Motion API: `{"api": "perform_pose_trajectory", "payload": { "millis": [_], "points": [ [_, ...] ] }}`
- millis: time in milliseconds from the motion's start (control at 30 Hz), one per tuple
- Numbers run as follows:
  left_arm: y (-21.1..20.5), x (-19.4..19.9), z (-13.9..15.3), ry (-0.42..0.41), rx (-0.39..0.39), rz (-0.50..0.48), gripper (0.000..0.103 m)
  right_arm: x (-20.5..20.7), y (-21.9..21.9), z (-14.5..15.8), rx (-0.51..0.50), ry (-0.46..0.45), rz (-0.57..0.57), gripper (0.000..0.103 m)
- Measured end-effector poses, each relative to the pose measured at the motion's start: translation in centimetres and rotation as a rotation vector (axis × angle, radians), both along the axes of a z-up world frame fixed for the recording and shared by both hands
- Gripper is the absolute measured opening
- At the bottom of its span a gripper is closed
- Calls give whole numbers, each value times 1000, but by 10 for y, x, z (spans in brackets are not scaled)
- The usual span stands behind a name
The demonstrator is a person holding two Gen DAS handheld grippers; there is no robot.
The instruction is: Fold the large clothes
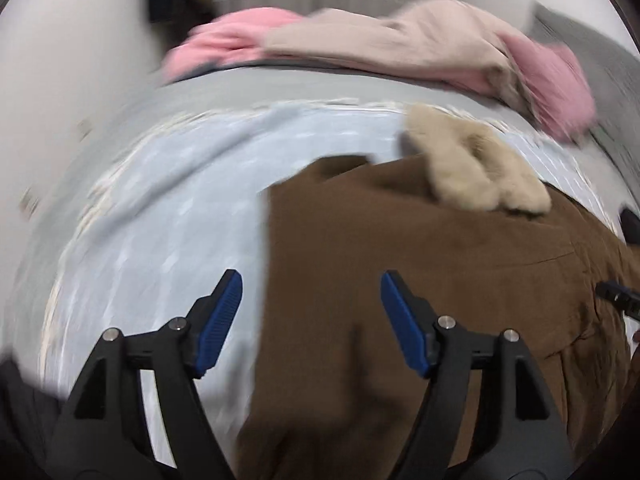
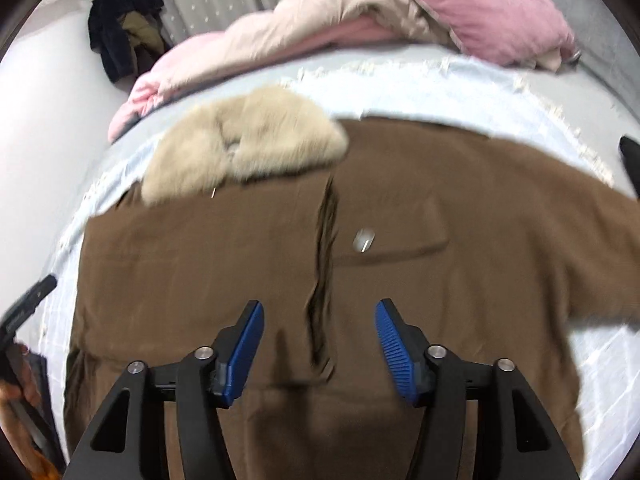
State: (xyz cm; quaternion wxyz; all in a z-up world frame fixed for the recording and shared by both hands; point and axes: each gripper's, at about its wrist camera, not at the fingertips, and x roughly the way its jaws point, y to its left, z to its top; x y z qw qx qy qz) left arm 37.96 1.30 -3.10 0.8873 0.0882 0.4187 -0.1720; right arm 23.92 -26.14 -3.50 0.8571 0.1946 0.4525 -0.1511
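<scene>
A large brown coat [image 2: 400, 216] with a cream fur collar [image 2: 244, 140] lies spread flat on a bed covered by a pale blue sheet [image 2: 460, 92]. Its front opening runs down the middle, and one sleeve stretches to the right. My right gripper [image 2: 319, 312] is open and empty, hovering over the coat's front. In the left wrist view the coat [image 1: 420, 264] fills the lower right, with the fur collar [image 1: 472, 168] above it. My left gripper [image 1: 311, 284] is open and empty above the coat's left edge. The other gripper's tip [image 1: 616, 296] shows at the right edge.
A heap of pink and beige bedding [image 2: 360, 24] lies across the far side of the bed. Dark clothes [image 2: 124, 28] hang by a curtain at the back left. A white wall [image 2: 44, 120] borders the bed's left side. The left gripper [image 2: 28, 304] shows at the left edge.
</scene>
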Motion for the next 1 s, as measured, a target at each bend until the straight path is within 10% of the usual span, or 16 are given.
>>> {"api": "perform_pose_trajectory", "payload": {
  "millis": [267, 433, 533, 1000],
  "points": [
    [-93, 87, -35, 45, 115, -224, 72, 16, -23, -7, -56, -2, 68, 63],
    [-121, 111, -84, 23, 275, -153, 80, 24, -51, -13, -93, -19, 32, 63],
    [-106, 127, -90, -5, 181, -40, 102, 30, -63, -23, -60, -22, 11, 63],
    [-36, 108, -44, 78, 35, 209, 91, -46, -103, 19, -118, -47, -137, 69]
  ]
}}
